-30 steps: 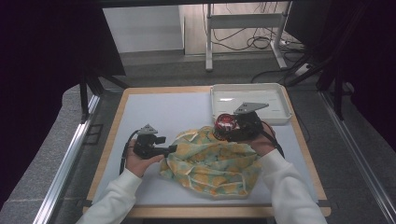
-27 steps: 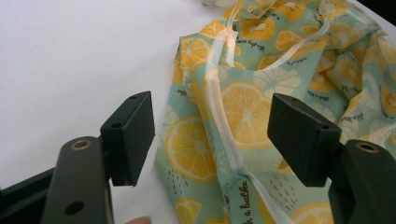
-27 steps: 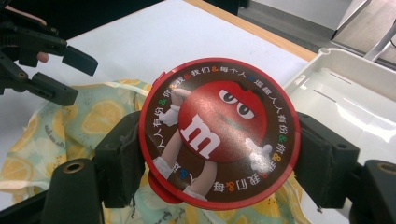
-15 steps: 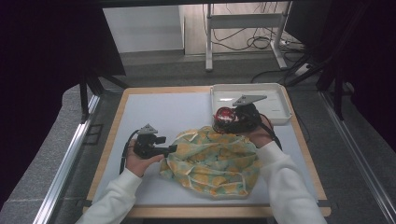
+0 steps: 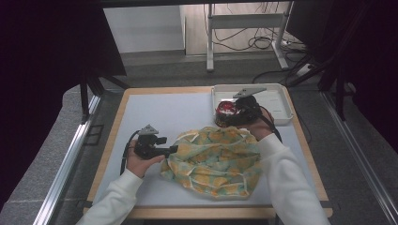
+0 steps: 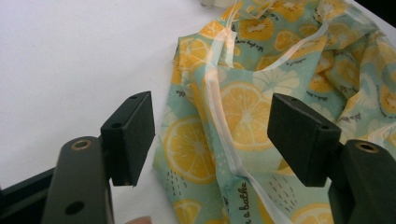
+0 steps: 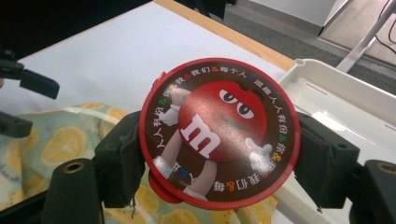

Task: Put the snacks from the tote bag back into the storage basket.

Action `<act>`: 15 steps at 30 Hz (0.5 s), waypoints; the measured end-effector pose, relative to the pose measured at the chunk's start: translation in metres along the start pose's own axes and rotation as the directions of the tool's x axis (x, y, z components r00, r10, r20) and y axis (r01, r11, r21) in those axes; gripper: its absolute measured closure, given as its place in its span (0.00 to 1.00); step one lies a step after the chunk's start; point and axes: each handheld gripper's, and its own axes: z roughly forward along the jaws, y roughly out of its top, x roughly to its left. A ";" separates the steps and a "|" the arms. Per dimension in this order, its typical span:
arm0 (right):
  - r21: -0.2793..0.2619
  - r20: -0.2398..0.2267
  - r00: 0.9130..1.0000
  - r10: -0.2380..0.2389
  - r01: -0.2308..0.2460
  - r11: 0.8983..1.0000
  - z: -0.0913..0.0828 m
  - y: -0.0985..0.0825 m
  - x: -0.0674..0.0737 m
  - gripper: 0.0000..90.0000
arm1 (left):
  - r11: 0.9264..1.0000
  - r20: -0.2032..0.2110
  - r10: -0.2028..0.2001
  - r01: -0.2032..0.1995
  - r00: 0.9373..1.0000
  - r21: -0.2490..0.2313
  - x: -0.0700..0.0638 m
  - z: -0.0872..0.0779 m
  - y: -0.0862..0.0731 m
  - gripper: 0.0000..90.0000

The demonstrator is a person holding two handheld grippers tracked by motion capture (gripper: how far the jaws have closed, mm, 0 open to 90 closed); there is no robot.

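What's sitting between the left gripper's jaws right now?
A fold of the lemon-print cloth bag and its white drawstring lie between the open jaws, untouched, in the left gripper view.

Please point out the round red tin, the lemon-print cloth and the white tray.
round red tin [image 7: 219, 130], right gripper view, its lid.
lemon-print cloth [image 5: 213, 159], high view, its middle.
white tray [image 5: 277, 101], high view, its floor.
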 end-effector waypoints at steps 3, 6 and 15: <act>0.009 0.010 1.000 0.003 -0.003 1.000 0.004 0.003 -0.004 0.29 | 1.000 0.000 0.001 -0.001 1.000 0.001 0.001 0.000 0.000 0.36; 0.011 0.016 1.000 0.011 -0.011 1.000 0.009 0.005 -0.009 0.29 | 1.000 0.000 -0.002 0.002 1.000 0.000 0.001 0.000 0.000 0.36; 0.039 0.043 0.999 0.030 -0.032 0.999 0.026 0.008 -0.022 0.29 | 1.000 0.000 -0.001 0.001 1.000 -0.001 0.001 -0.001 0.000 0.36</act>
